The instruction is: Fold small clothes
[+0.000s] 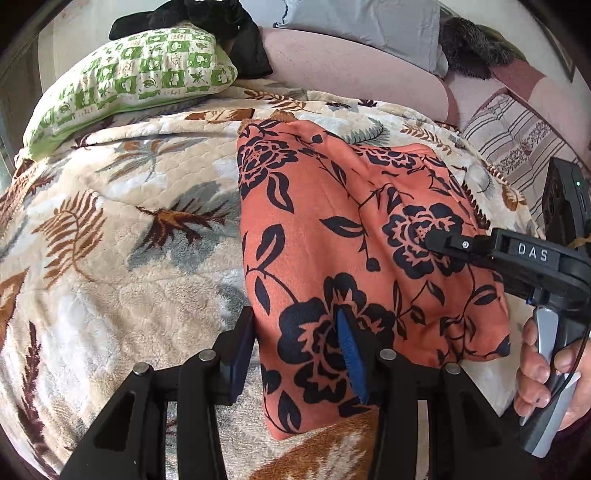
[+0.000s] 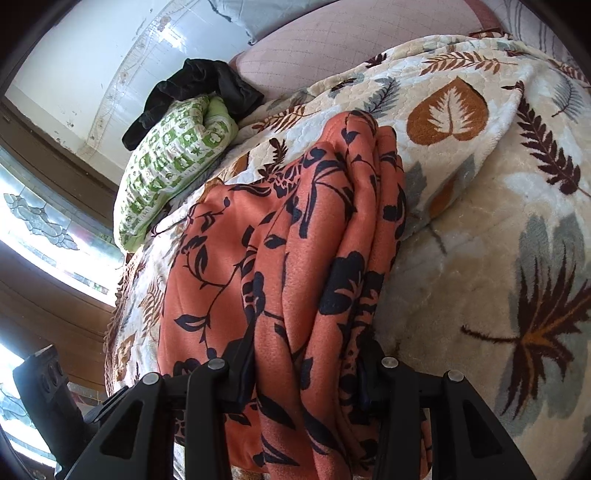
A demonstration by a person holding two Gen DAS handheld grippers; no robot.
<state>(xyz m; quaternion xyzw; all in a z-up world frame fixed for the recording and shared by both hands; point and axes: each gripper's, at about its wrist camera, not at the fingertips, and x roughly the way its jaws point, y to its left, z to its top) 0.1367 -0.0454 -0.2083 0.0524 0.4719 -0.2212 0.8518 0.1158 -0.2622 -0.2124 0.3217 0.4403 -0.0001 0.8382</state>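
Note:
An orange garment with dark blue flowers (image 1: 332,221) lies folded on a leaf-patterned blanket (image 1: 129,240). My left gripper (image 1: 295,317) stands open astride its near left edge. One finger is on the blanket just outside the edge and the blue-padded finger (image 1: 349,347) is on the cloth, which lies flat between them. My right gripper (image 1: 443,242), held by a hand (image 1: 539,369), reaches in from the right. In the right wrist view, that gripper (image 2: 308,336) is shut on a thick bunch of the garment's (image 2: 295,221) layered folds.
A green-and-white pillow (image 1: 129,81) lies at the blanket's far left with black clothes (image 1: 207,18) piled behind it. A pink padded surface (image 1: 351,66) and a grey pillow (image 1: 369,26) are at the back. Striped bedding (image 1: 517,140) is at the right.

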